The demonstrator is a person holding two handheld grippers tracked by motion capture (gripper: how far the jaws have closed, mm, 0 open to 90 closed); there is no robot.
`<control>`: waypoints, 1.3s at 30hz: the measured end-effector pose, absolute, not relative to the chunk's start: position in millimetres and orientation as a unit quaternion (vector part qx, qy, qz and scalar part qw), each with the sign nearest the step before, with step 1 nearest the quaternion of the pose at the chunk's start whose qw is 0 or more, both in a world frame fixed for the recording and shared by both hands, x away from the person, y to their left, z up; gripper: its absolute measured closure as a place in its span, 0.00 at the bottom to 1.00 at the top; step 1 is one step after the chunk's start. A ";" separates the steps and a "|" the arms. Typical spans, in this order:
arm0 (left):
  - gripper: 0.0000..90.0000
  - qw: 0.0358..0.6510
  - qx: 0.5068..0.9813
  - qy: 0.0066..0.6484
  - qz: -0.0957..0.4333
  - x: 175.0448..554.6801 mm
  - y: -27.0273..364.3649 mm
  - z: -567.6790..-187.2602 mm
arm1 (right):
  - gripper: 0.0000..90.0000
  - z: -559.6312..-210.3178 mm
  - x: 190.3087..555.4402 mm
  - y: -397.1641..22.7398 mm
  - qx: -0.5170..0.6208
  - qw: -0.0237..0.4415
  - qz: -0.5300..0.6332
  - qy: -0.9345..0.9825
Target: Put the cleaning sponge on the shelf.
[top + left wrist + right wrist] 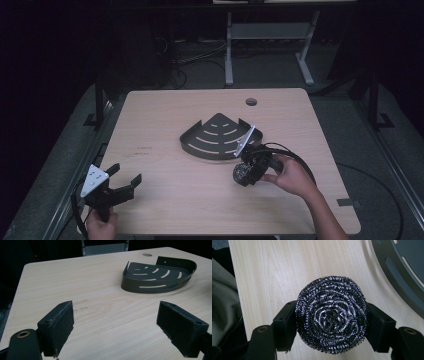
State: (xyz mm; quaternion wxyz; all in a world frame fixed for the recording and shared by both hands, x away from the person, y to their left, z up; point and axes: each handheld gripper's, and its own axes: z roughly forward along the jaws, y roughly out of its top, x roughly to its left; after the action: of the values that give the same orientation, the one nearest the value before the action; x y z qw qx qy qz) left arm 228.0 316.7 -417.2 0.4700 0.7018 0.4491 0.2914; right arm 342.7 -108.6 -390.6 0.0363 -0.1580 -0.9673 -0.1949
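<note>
The right gripper (243,173) sits at about four o'clock from the middle of the table (165,115), held in the person's right hand (291,175), and its jaws are clamped on a steel wool scouring pad (242,173). In the right gripper view the scouring pad (331,315), a round coil of shiny wire, fills the gap between the two black jaws, with a pad pressing on each side of it and the pale wood of the table below. Just beside it, toward twelve o'clock, lies a dark metal corner shelf caddy (218,136) with curved slots in its floor and a low rim, resting near the table's centre; its edge shows at the upper right of the right gripper view (402,267). The left gripper (125,181) rests at about seven o'clock near the table's front edge, well apart from the caddy (160,275), its jaws spread wide with nothing between them.
</note>
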 end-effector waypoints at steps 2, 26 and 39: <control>0.15 0.469 0.702 0.449 0.291 228.1 316.5 -417.2 | 0.37 -389.2 343.4 -108.1 -0.157 0.036 -0.194 -0.968; 0.15 0.470 0.704 0.446 0.290 227.9 316.2 -416.6 | 0.37 -368.1 362.7 -94.5 -0.145 0.035 -0.190 -0.970; 0.15 0.468 0.709 0.442 0.288 228.3 313.7 -416.8 | 0.37 -358.4 382.9 -84.8 -0.148 0.029 -0.187 -0.971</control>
State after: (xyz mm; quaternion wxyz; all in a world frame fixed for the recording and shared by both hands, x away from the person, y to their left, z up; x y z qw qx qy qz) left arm 228.3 313.7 -416.8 0.4685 0.7087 0.4419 0.2883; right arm 382.9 -84.8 -358.4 0.0289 -0.1477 -0.9708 -0.1870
